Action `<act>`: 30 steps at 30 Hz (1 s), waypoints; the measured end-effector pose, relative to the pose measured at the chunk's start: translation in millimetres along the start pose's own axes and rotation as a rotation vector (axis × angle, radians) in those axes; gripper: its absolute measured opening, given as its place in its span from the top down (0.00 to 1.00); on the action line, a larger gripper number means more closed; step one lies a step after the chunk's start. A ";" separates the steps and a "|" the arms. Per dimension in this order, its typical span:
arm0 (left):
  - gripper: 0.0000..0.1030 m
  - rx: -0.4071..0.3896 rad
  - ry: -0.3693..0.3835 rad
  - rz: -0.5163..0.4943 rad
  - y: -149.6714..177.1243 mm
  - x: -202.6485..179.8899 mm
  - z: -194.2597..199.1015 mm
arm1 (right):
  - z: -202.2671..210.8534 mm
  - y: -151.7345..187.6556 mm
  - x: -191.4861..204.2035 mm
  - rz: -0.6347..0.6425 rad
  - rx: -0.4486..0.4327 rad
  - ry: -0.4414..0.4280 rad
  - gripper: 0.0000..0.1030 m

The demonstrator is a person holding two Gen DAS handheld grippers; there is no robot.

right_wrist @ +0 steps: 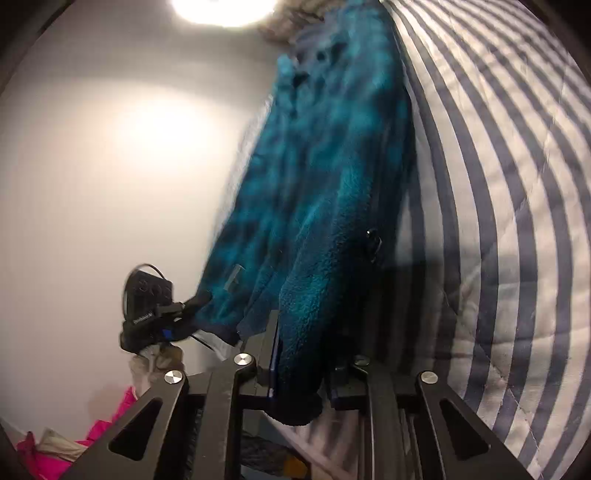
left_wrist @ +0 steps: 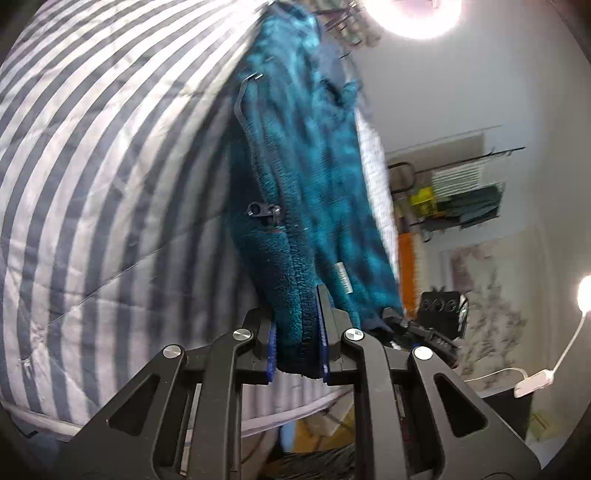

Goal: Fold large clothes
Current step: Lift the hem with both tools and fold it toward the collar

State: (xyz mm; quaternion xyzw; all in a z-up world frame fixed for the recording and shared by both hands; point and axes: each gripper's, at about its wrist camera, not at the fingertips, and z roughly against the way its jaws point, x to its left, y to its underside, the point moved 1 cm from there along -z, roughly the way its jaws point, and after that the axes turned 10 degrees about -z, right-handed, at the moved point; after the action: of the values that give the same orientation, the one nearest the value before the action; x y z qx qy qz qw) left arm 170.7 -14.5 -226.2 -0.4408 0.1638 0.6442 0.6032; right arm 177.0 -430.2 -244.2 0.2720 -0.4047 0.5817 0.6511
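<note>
A teal fleece (left_wrist: 295, 155) with a dark zipper (left_wrist: 264, 212) stretches from the 2 claws out over a striped quilt (left_wrist: 92, 166) on a bed. Its near hem is lifted off the quilt; the far end lies blurred toward the top of both views. A small white label (left_wrist: 343, 277) shows on the inside of the fabric.

The left claw (left_wrist: 297, 350) is clamped on the zipper edge of the hem, the cloth bunched between its blue pads. The right claw (right_wrist: 301, 369) is likewise closed on a thick fold of the hem, with fleece spilling below its fingers. In each wrist view the other claw appears beside the fleece, pinching the opposite corner of the hem.

A bright lamp (left_wrist: 413, 14) glares above a pale wall. Pink cloth (right_wrist: 48, 446) lies low in the right view.
</note>
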 end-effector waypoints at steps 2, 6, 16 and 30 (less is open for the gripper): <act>0.86 -0.020 0.000 -0.025 -11.6 -13.9 -1.7 | 8.3 -4.4 11.4 0.016 -0.031 -0.007 0.84; 0.86 -0.074 -0.051 -0.114 -44.7 -40.6 -4.4 | 21.7 -17.4 51.2 0.144 -0.129 0.084 0.86; 0.86 -0.223 -0.083 -0.122 -134.2 -62.9 -6.9 | 22.5 -89.3 100.7 0.176 -0.336 0.137 0.87; 0.86 -0.183 -0.240 0.026 -197.5 9.4 -82.9 | -52.2 -187.1 79.5 0.147 -0.291 0.371 0.87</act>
State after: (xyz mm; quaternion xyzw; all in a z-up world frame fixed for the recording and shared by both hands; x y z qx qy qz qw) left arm 384.5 -27.0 -216.3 -0.4116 0.0370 0.7122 0.5674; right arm 370.6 -377.2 -182.7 0.0338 -0.3762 0.6031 0.7026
